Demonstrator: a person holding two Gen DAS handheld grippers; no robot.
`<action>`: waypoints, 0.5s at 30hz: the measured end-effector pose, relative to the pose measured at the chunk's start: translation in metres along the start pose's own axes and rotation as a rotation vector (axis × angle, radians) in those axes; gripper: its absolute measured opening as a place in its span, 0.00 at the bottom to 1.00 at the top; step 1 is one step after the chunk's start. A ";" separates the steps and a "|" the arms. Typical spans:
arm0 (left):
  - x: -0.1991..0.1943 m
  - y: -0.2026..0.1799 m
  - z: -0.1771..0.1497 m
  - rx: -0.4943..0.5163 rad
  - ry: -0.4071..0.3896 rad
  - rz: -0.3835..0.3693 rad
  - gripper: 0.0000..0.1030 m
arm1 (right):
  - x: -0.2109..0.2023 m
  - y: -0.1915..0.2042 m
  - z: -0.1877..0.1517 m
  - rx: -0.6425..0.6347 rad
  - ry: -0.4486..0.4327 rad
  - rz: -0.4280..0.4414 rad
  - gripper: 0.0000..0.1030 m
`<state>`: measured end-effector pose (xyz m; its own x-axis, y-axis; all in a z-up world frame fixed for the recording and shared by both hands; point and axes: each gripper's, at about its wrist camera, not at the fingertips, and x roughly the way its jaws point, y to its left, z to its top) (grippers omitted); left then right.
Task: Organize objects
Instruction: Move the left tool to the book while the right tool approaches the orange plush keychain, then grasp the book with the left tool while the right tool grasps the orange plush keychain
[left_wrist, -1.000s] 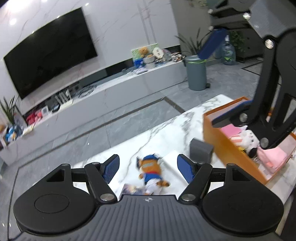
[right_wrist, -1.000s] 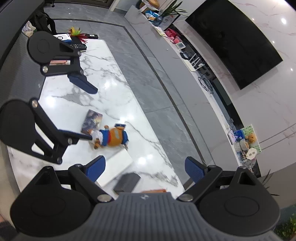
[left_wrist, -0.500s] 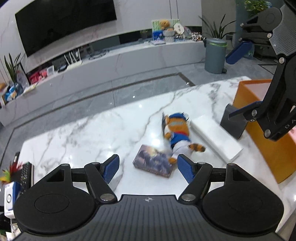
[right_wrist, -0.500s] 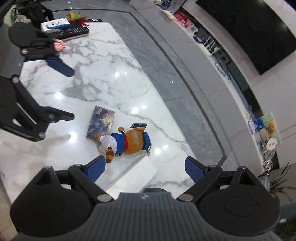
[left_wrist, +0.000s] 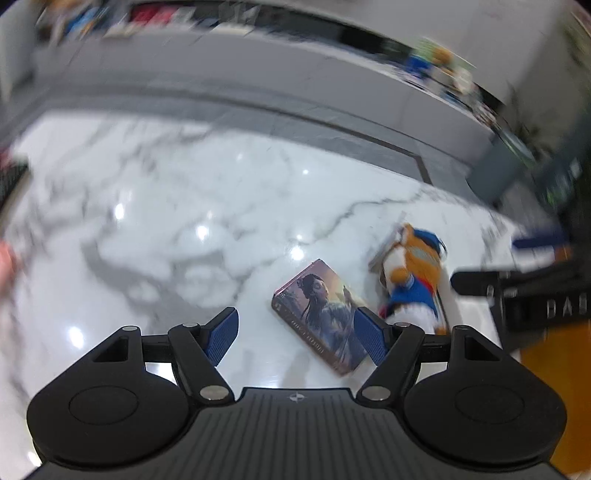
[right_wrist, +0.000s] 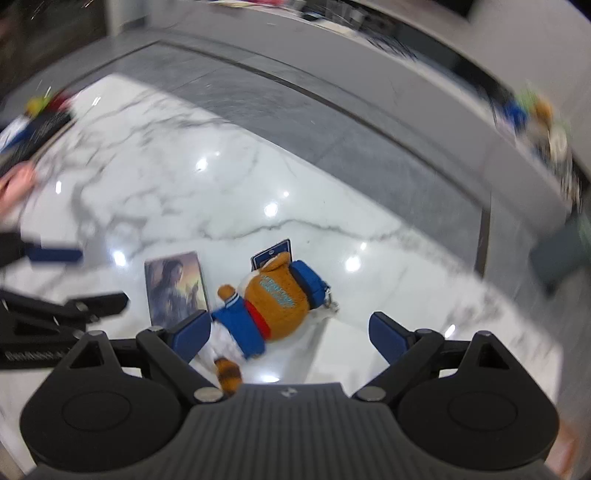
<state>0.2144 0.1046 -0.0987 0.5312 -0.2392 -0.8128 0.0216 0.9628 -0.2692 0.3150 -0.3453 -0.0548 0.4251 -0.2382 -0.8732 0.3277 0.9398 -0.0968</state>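
Observation:
An orange plush toy in blue clothes (right_wrist: 269, 306) lies on the white marble table (right_wrist: 166, 177). My right gripper (right_wrist: 290, 334) hangs open just above it, its blue fingers (right_wrist: 190, 332) on either side of the toy and apart from it. Left of the toy lies a picture box (right_wrist: 175, 286). In the left wrist view the same box (left_wrist: 321, 317) lies slantwise under my open left gripper (left_wrist: 297, 334), close to the right finger (left_wrist: 373, 339), with the plush toy (left_wrist: 413, 280) beyond it to the right. Nothing is held.
An orange box (left_wrist: 546, 373) stands at the table's right end. A dark remote and small items (right_wrist: 37, 125) lie at the far left end. A grey bin (left_wrist: 491, 177) stands on the floor beyond, before a long white TV bench (left_wrist: 295, 74).
Both grippers have come down toward the table and rolled, so the view has tipped from the room to the tabletop. The toy and the picture box now loom larger between the fingers.

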 end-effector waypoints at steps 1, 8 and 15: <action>0.007 0.002 0.002 -0.049 0.017 -0.007 0.81 | 0.006 -0.003 0.000 0.047 0.009 0.016 0.89; 0.036 -0.009 0.002 -0.136 0.034 -0.009 0.81 | 0.048 -0.029 0.005 0.337 0.057 0.088 0.84; 0.057 -0.023 -0.004 -0.147 0.028 0.045 0.87 | 0.083 -0.028 0.022 0.413 0.108 0.100 0.81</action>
<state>0.2409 0.0688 -0.1407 0.5053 -0.2016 -0.8391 -0.1269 0.9444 -0.3033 0.3597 -0.3968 -0.1144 0.3881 -0.1034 -0.9158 0.6088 0.7748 0.1705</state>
